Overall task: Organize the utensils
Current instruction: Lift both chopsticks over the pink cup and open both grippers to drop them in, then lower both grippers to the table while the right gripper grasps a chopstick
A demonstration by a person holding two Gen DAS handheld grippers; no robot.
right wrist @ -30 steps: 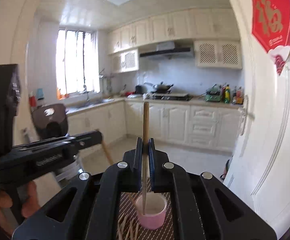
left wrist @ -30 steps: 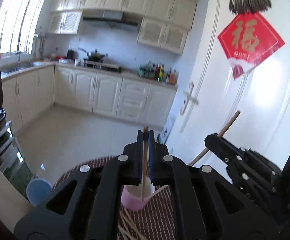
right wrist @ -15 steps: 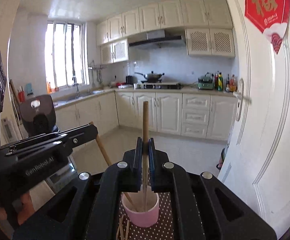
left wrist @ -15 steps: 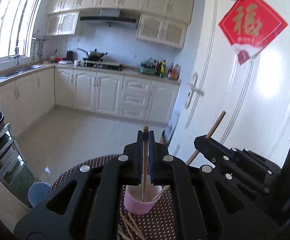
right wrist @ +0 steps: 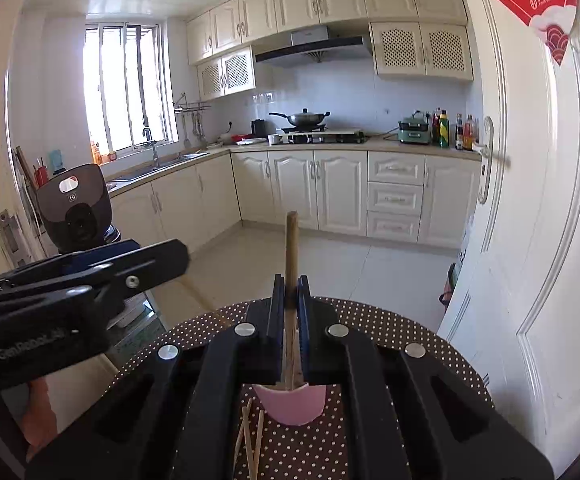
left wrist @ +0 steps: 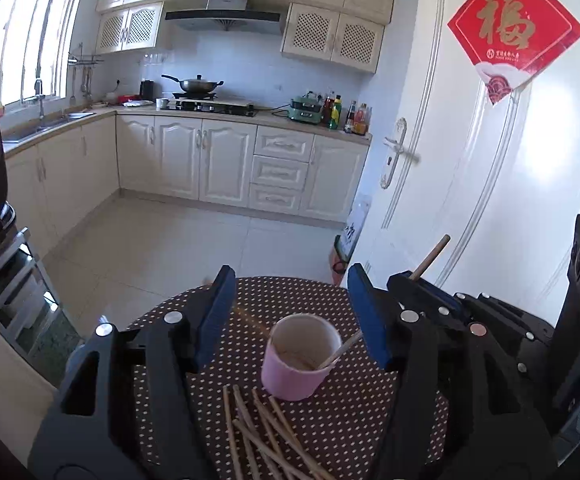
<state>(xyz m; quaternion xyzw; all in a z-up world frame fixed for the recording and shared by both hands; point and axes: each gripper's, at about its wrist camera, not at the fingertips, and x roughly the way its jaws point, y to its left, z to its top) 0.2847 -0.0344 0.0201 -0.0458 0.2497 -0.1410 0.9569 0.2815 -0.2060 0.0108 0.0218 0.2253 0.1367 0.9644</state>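
Standing on the round dotted brown table point(left wrist: 330, 420), pink cylindrical cup point(left wrist: 300, 360). Left gripper point(left wrist: 290, 308) jaws just opened wide, nothing between. Right gripper point(right wrist: 290, 308) pinches wooden chopstick point(right wrist: 291, 248), tip inside cup.

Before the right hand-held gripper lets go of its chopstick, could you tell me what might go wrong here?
1. The chopstick in the right hand-held gripper leans across the pink cup's rim, so it may lever the light cup over.
2. The loose chopsticks lie right against the cup and could scatter if nudged.
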